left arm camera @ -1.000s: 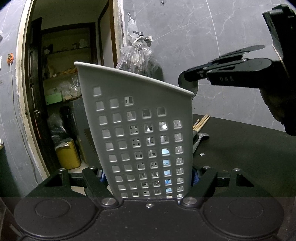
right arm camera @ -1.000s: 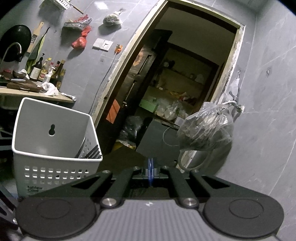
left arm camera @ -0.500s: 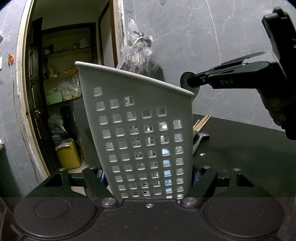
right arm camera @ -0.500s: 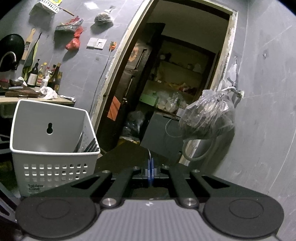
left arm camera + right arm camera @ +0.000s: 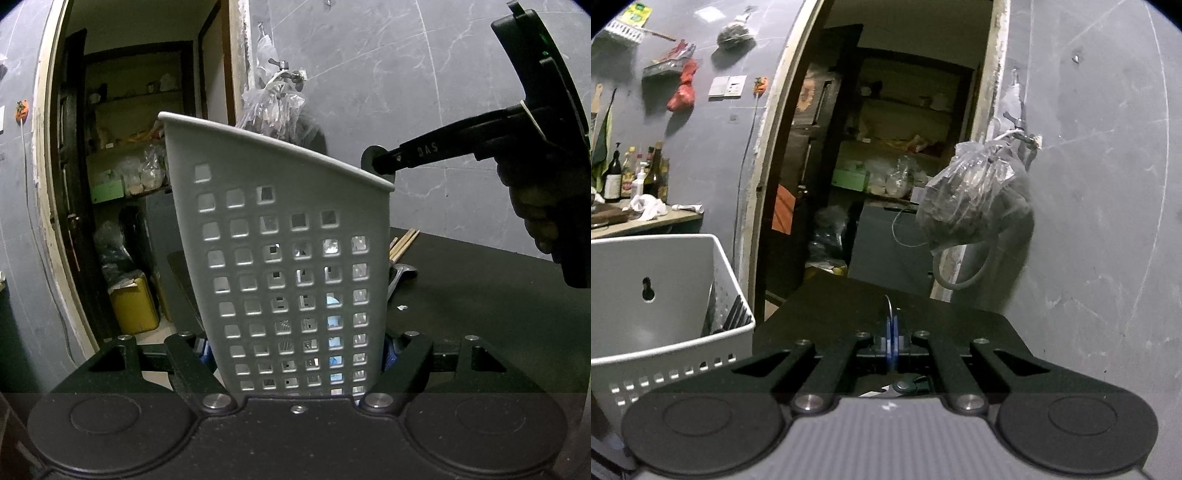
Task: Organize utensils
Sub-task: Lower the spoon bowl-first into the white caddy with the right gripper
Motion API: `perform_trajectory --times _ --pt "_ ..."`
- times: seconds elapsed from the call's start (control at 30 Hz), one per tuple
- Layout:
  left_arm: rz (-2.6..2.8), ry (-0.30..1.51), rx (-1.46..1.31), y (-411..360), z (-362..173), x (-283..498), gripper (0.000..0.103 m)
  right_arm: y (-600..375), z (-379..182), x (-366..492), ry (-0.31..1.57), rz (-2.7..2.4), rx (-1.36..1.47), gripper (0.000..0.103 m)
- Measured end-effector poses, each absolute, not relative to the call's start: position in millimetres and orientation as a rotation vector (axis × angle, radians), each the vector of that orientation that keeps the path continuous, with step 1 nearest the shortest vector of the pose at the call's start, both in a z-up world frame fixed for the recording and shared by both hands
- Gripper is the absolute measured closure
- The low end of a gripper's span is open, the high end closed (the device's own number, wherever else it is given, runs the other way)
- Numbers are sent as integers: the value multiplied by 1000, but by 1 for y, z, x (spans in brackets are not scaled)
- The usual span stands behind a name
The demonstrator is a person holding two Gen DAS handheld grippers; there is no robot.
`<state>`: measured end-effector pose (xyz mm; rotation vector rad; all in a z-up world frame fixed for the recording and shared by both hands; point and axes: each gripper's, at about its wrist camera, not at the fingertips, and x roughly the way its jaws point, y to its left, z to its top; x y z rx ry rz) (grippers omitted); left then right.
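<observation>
My left gripper (image 5: pixel 295 350) is shut on the white perforated utensil basket (image 5: pixel 288 258), holding its end wall between the blue pads. The basket also shows at the lower left of the right wrist view (image 5: pixel 665 295), with dark utensil handles (image 5: pixel 733 314) standing inside. My right gripper (image 5: pixel 891 343) is shut on a thin metal utensil (image 5: pixel 889 306), seen edge-on between its blue pads. In the left wrist view the right gripper (image 5: pixel 380 162) hangs just past the basket's right rim, with the utensil's round end (image 5: pixel 371 157) at its tips.
Wooden chopsticks (image 5: pixel 404 243) and a metal spoon (image 5: pixel 400 275) lie on the black table (image 5: pixel 480 295) behind the basket. A plastic bag (image 5: pixel 971 199) hangs from a wall tap. An open doorway (image 5: pixel 886 166) leads to a storeroom. Bottles (image 5: pixel 631 173) stand on a far counter.
My right gripper with the utensil has tilted tip-down and dropped to about the basket's right rim. In its view the basket has slid left. My left gripper keeps its hold.
</observation>
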<state>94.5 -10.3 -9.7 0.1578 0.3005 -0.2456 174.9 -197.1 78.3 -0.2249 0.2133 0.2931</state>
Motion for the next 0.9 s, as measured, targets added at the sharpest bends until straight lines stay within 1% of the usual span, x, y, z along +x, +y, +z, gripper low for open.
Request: perform_trajectory --times 0.43,0.9 --pt "-234 315 163 -14 -11 99 26 -196 82 166 208 268 -190 102" --pt "-226 319 158 -16 -10 99 26 -189 97 146 137 130 -300 102"
